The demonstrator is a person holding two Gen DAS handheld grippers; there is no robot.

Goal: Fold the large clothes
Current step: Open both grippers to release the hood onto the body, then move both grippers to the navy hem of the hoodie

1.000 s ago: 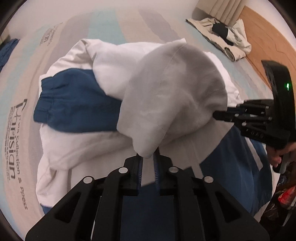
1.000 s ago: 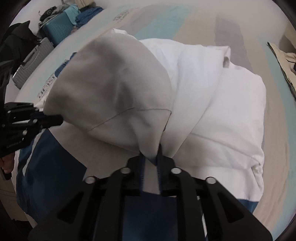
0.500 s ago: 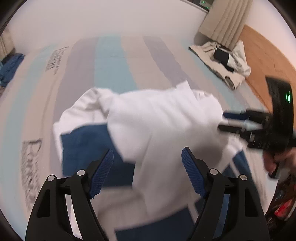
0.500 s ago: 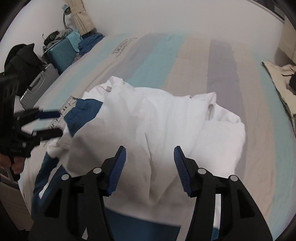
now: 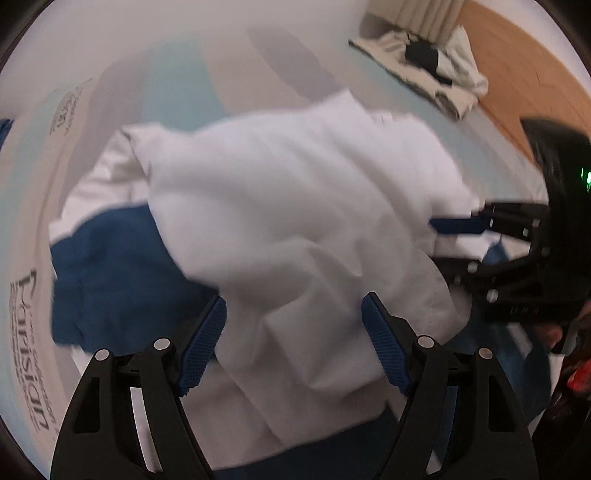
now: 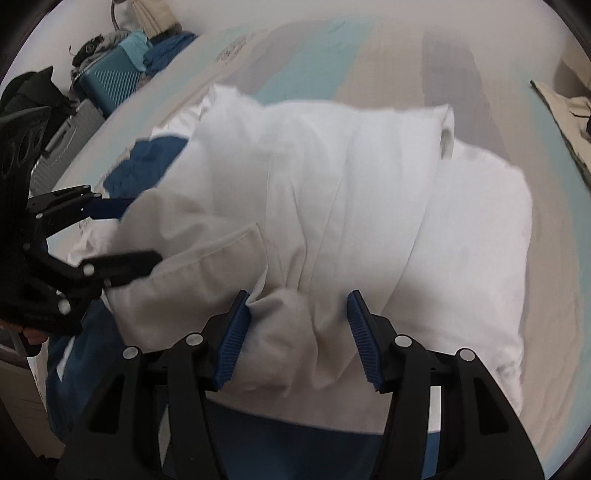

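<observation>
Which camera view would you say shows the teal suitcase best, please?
The right wrist view: the teal suitcase stands beside the bed's far left edge, with clothes piled on top. The left wrist view does not show it at all.

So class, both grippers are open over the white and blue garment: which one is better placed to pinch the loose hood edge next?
Probably the left gripper. In the right wrist view its fingers flank the hood edge of the white and blue garment; the right gripper straddles bunched cloth nearer the middle.

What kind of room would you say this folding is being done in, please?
Probably a bedroom or hotel room: a striped mattress serves as the work surface, suitcases stand beside it, and curtains hang above a wooden floor.
</observation>
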